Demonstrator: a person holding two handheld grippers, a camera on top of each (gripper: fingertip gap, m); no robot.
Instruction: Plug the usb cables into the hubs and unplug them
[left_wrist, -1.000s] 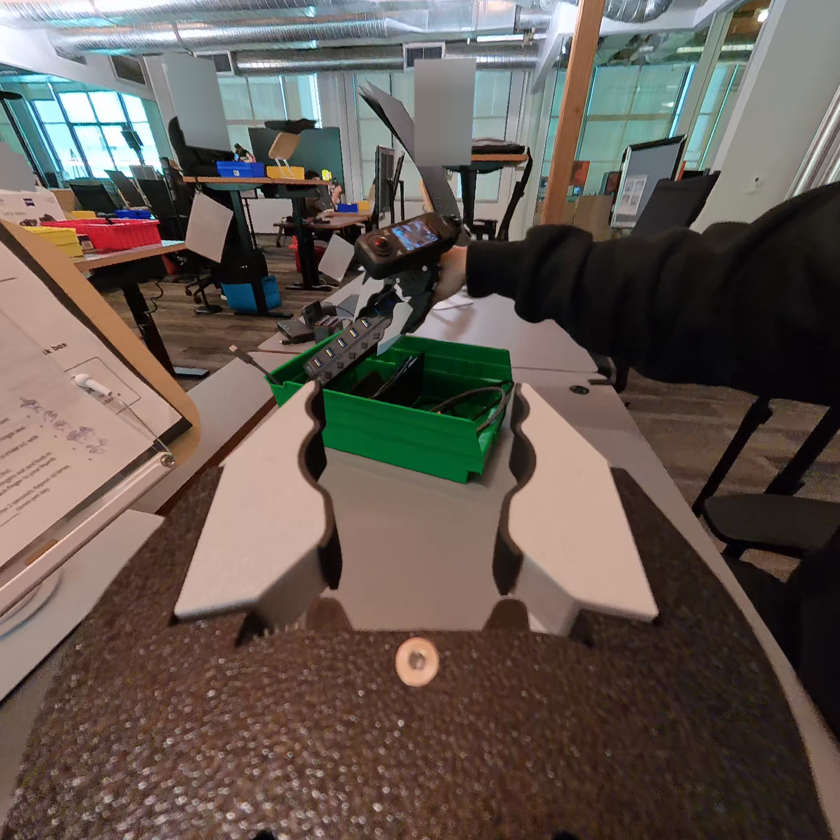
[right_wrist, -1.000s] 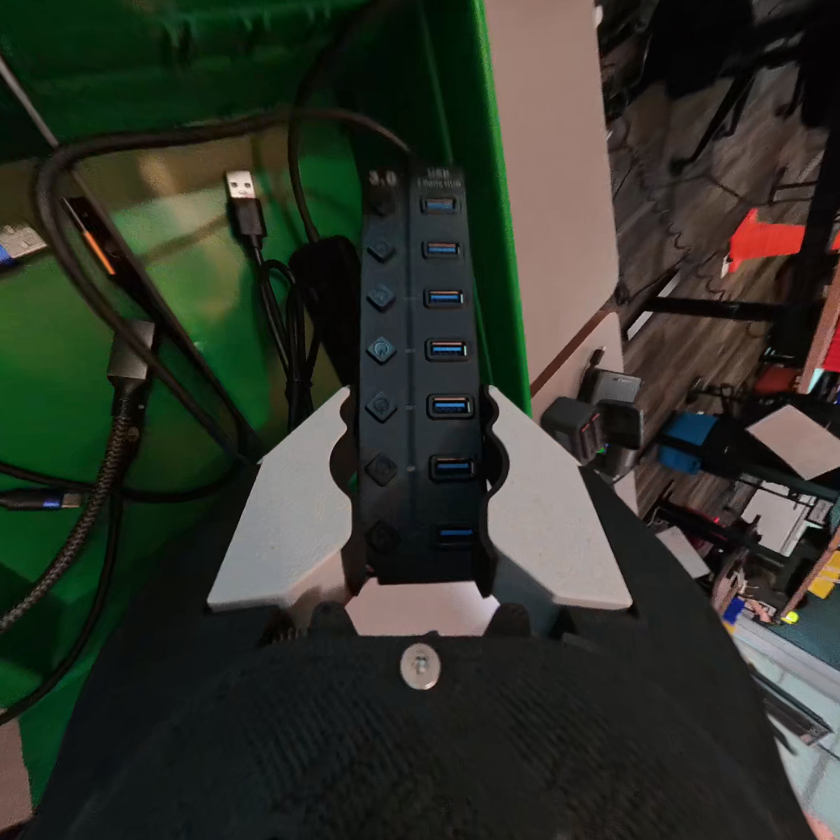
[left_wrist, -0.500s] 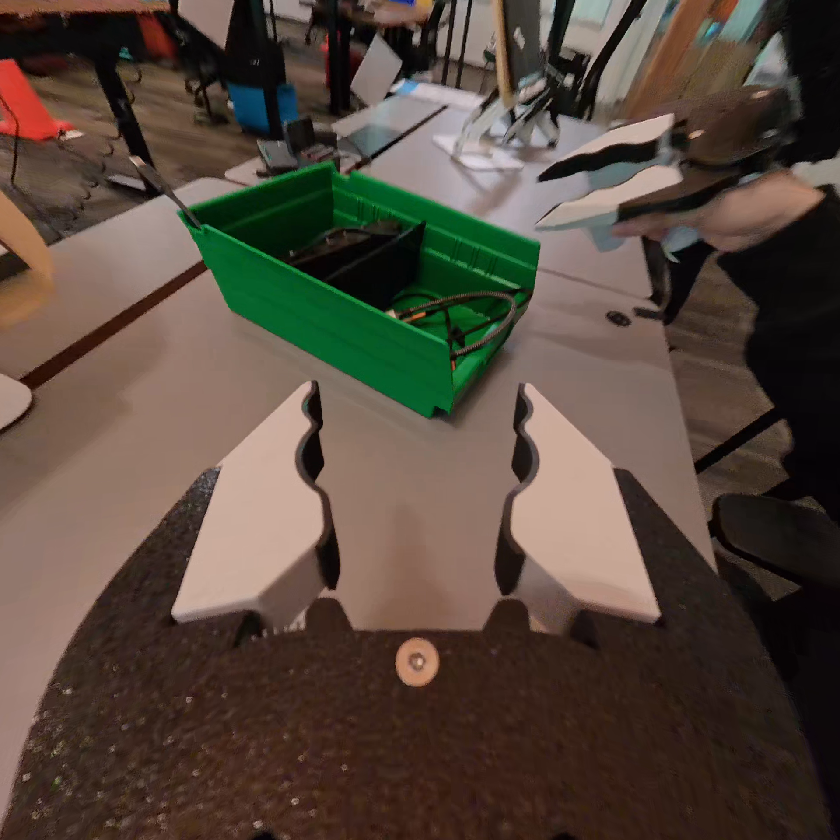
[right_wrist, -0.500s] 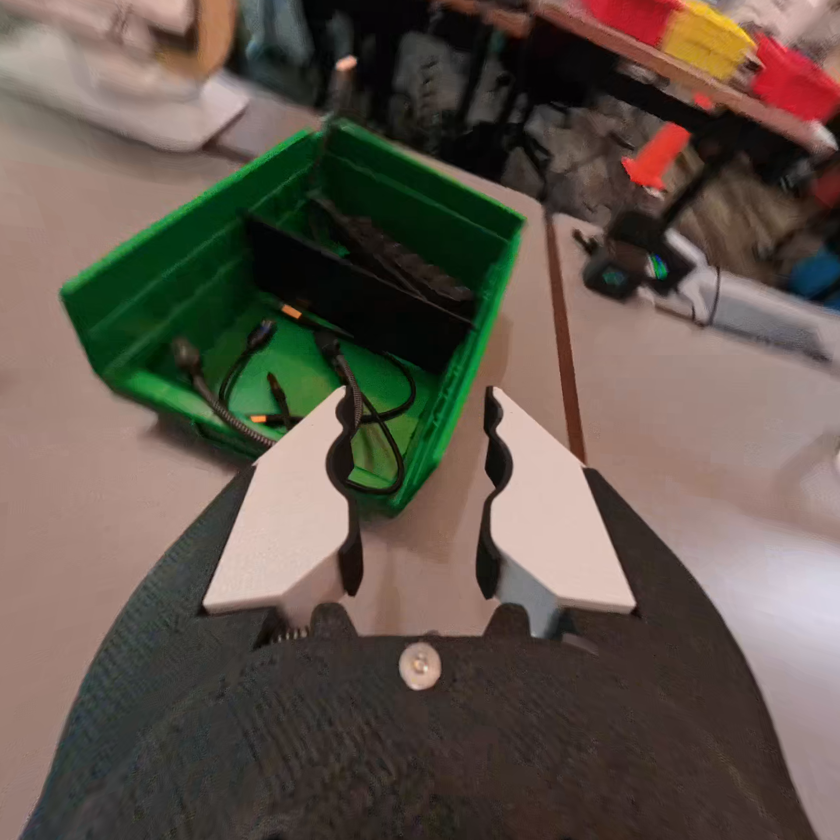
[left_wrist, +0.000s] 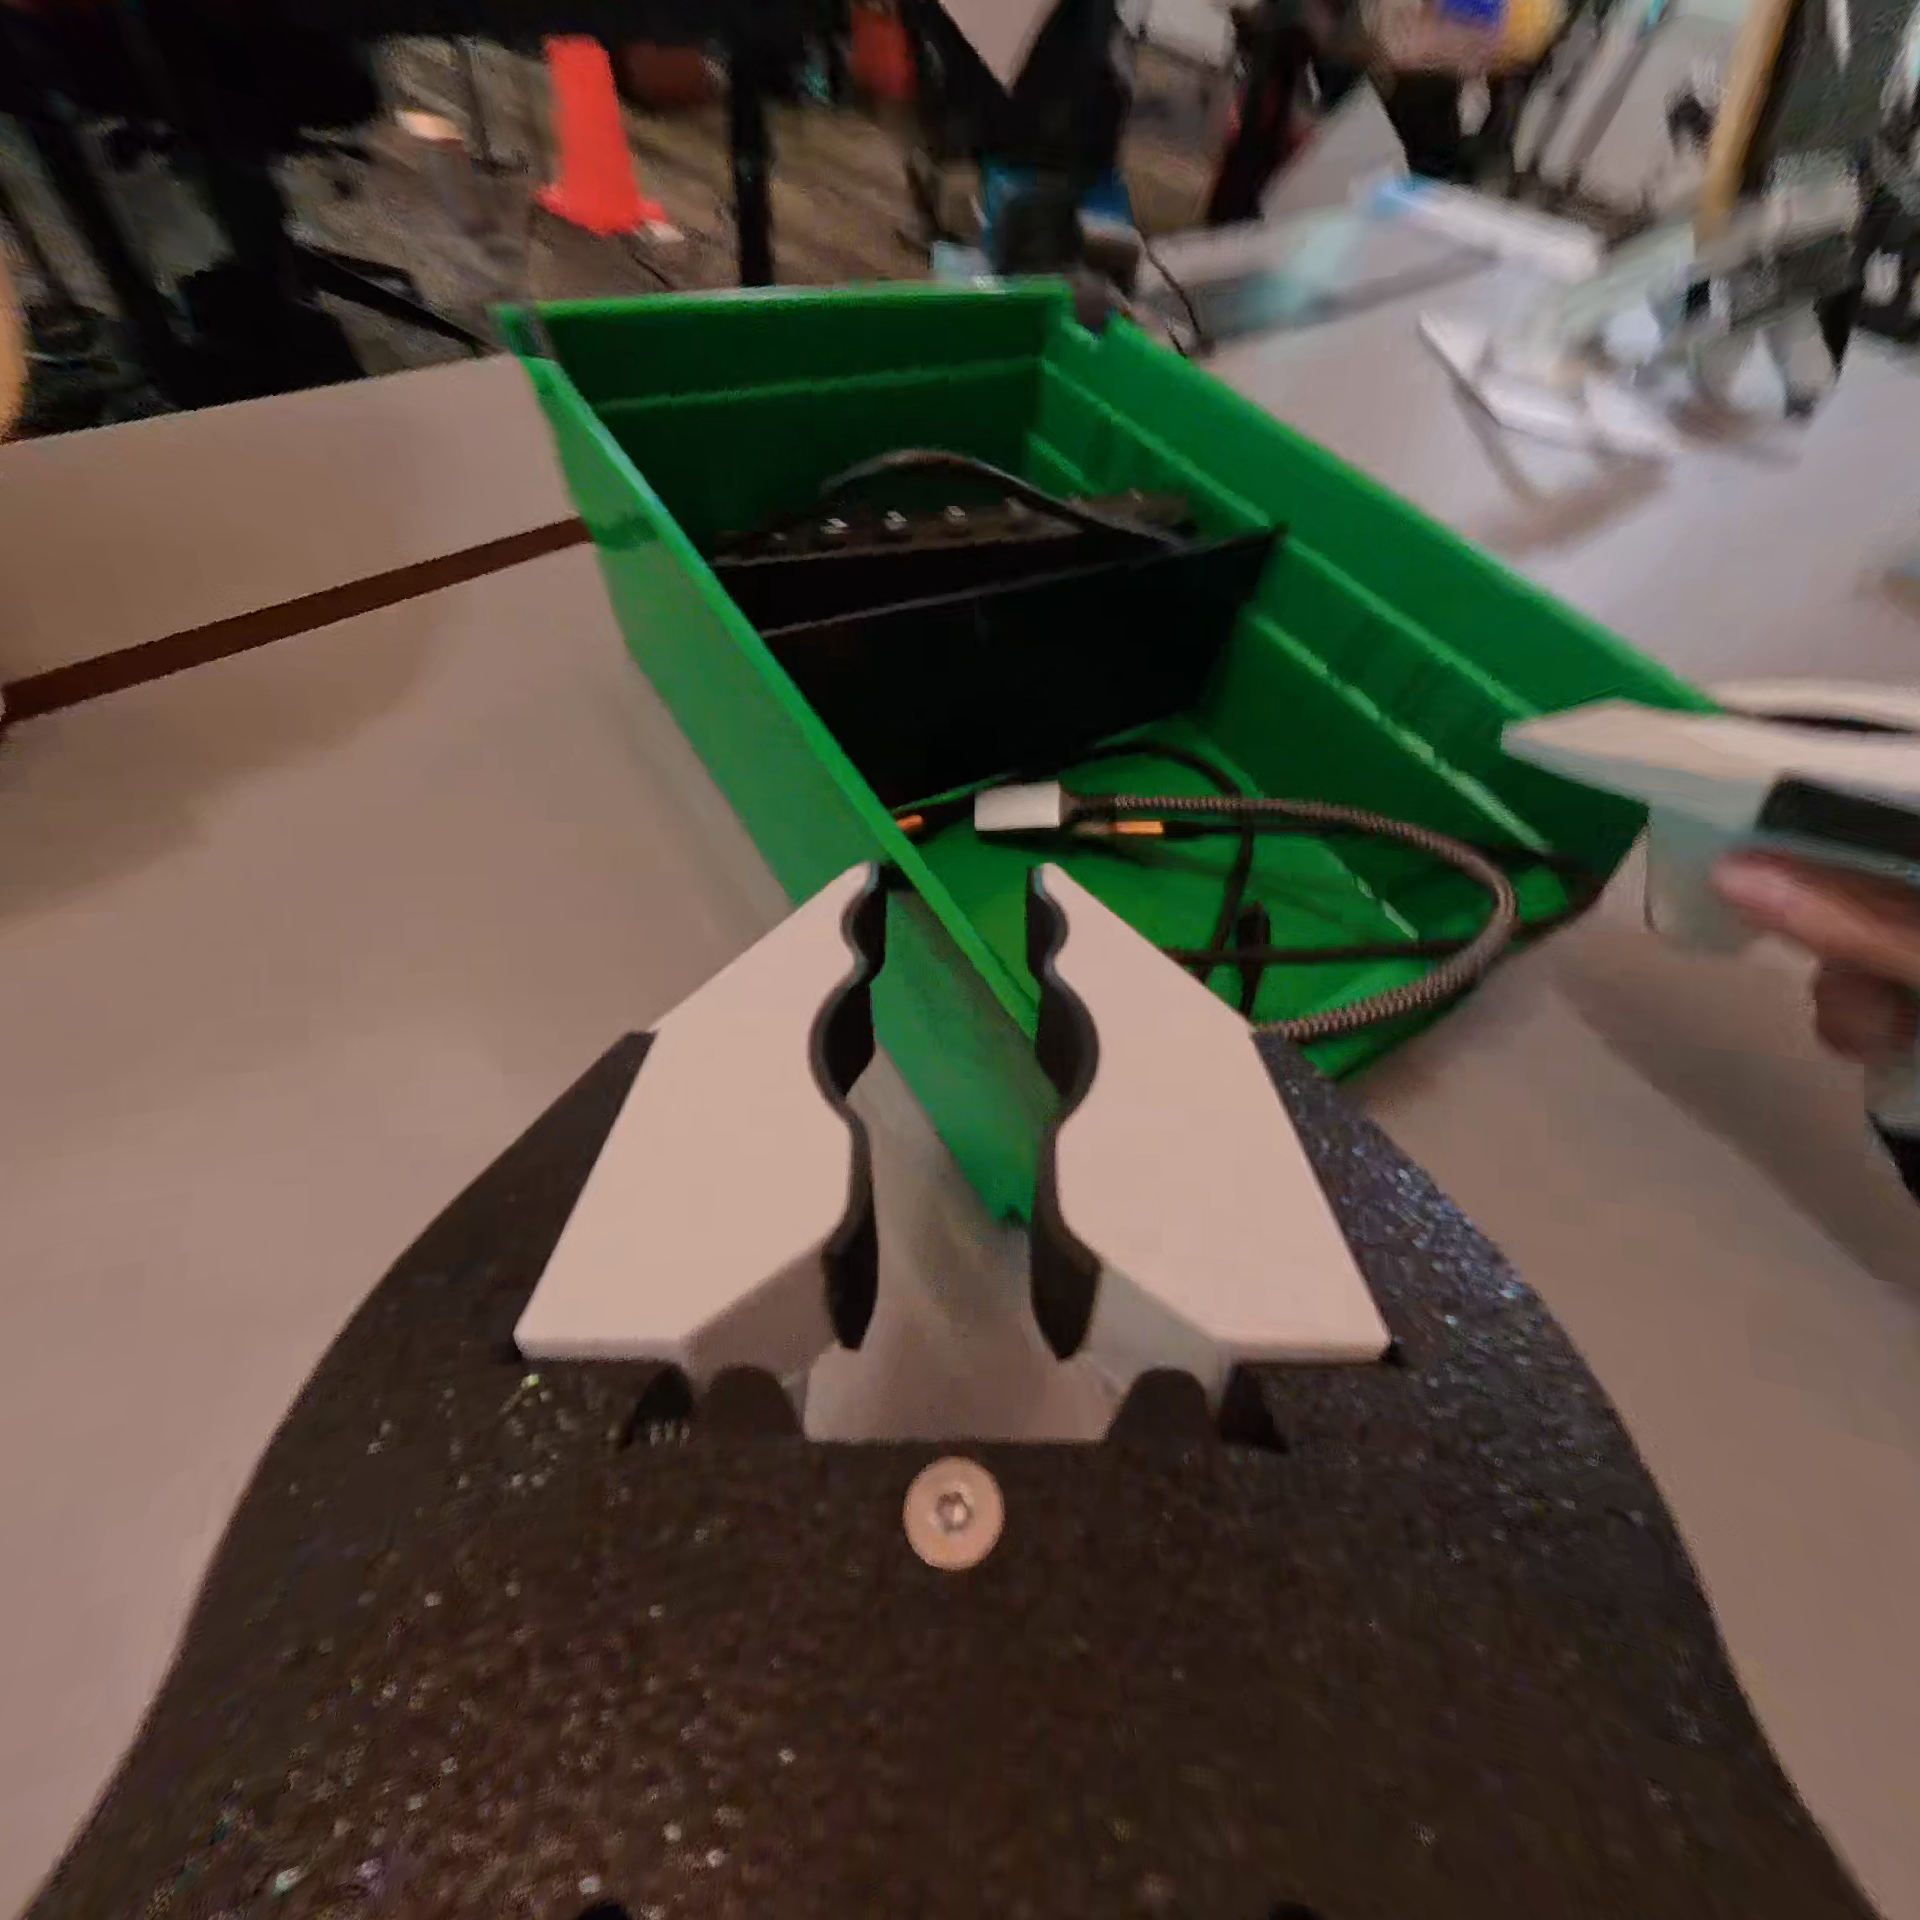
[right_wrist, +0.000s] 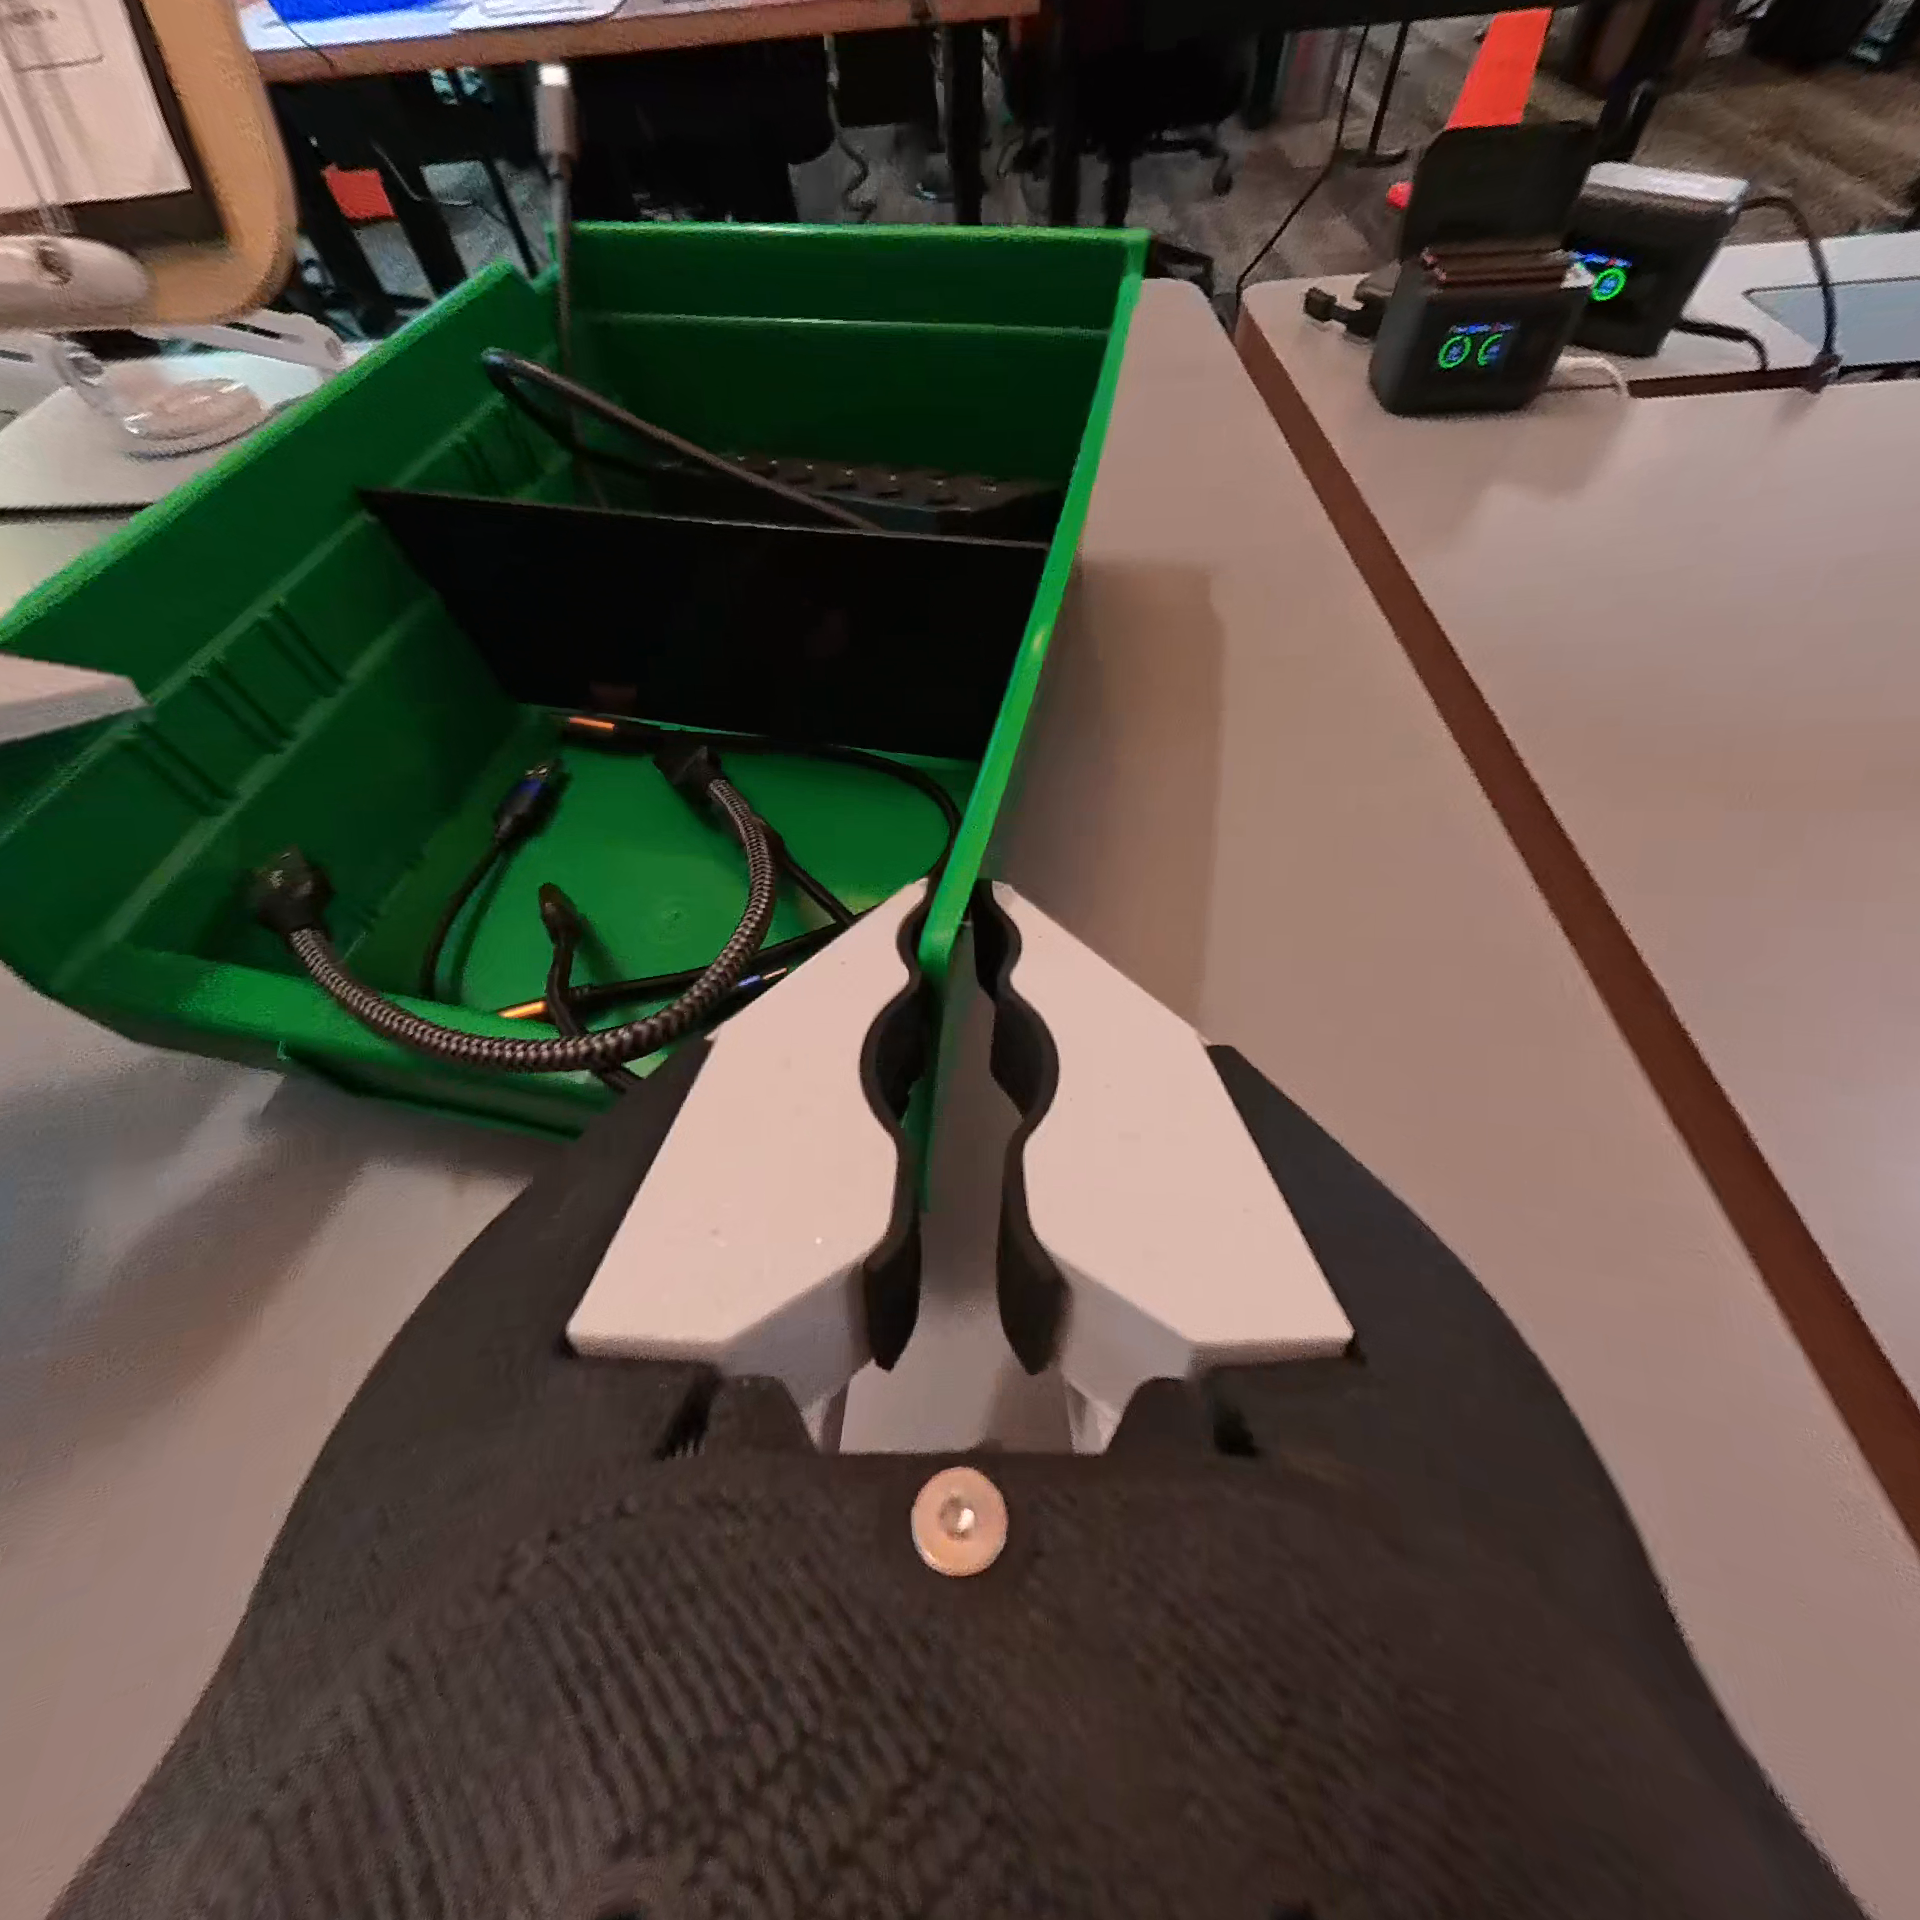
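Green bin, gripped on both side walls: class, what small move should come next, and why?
Probably a short joint shift of the green bin, then release. The left gripper and right gripper each pinch a side wall, while the cables and the hub behind the black divider lie untouched inside.

The left claw (left_wrist: 956, 1049) has two pale grey wedge-shaped fingers (left_wrist: 727, 1122) with flat tops that taper to points, their inner edges lined with wavy black pads (left_wrist: 847, 1039). They sit in a black speckled, grainy body (left_wrist: 935, 1683) with one round silver screw (left_wrist: 953, 1512) at its middle. The right claw (right_wrist: 961, 1049) is built alike: pale grey fingers (right_wrist: 769, 1174), scalloped black pads (right_wrist: 896, 1049), a silver screw (right_wrist: 958, 1522), and a black body (right_wrist: 935, 1745) marked with fine ridged lines.
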